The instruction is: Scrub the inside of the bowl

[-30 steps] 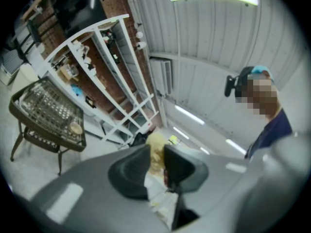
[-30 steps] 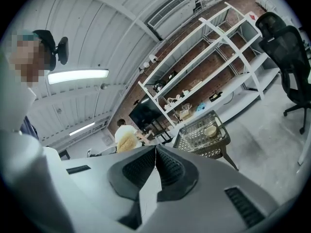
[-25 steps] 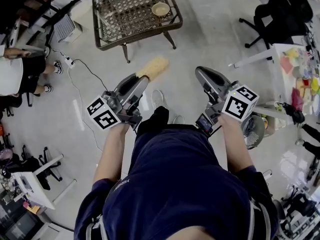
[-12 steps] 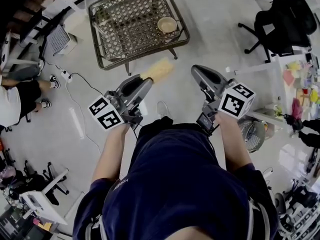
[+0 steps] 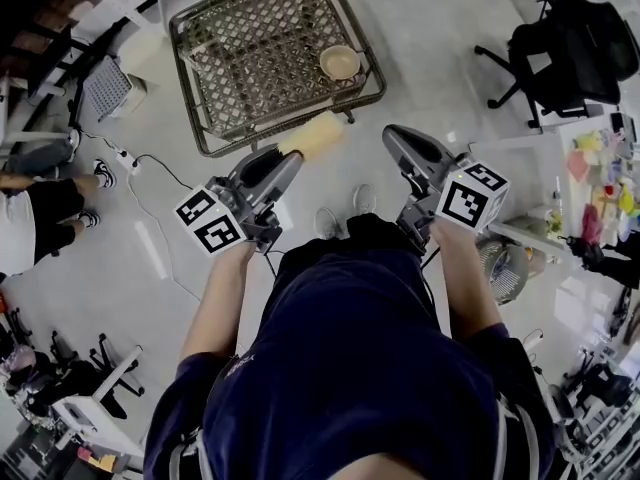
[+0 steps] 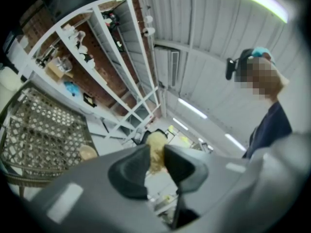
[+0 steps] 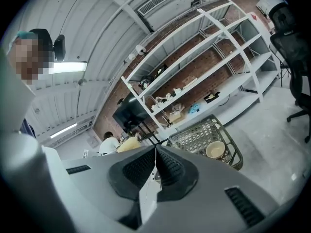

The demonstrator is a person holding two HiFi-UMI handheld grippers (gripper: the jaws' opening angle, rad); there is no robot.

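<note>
1. Left gripper (image 5: 292, 158) is held out front at the left of the head view. Its marker cube (image 5: 210, 221) sits at the rear, near the wrist.
2. Left gripper view: the jaws are clamped on a yellow sponge (image 6: 156, 142). In the head view the sponge (image 5: 315, 135) sticks out past the tips.
3. Right gripper (image 5: 390, 134) is held out front on the right, with its marker cube (image 5: 470, 196) at the rear.
4. Right gripper view: the jaws of the right gripper (image 7: 155, 154) are pressed fully together, with nothing between them.
5. Left forearm (image 5: 218, 303) and right forearm (image 5: 465, 288) are both bare and reach forward.
6. The grippers sit side by side, roughly level and apart, not touching.
</note>
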